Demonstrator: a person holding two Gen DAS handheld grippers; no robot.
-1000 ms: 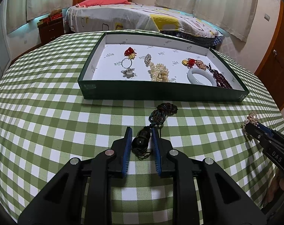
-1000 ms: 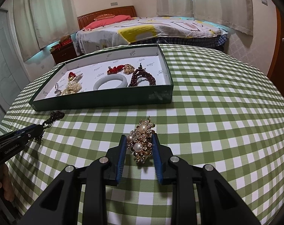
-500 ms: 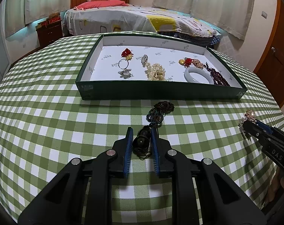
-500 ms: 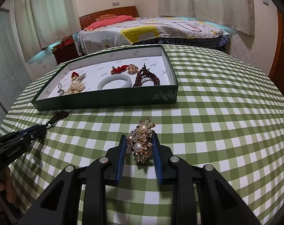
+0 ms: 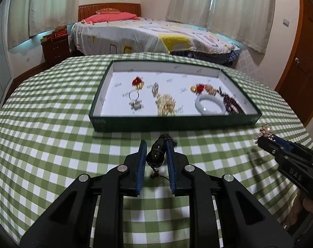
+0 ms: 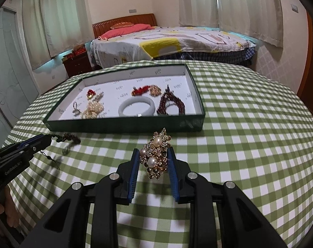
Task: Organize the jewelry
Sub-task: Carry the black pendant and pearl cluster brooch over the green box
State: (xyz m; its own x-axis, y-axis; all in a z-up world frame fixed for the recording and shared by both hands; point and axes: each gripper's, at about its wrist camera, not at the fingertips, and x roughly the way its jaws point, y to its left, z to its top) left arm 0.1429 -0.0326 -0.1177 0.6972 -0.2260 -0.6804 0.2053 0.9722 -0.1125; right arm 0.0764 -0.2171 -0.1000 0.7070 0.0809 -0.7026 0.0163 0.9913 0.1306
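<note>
Both claws angle downward over the checked surface (image 5: 53, 144), just in front of the green tray (image 5: 173, 122). The left claw (image 5: 155, 155) grips a dark beaded bracelet (image 5: 157, 153) between its pads; the right claw (image 6: 154, 161) clamps a gold pearl brooch (image 6: 156, 153).

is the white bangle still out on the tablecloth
No, the white bangle lies inside the green tray.

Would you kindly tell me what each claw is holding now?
Left claw: closed on the dark beaded string.
Right claw: closed on the pearl brooch.
</note>
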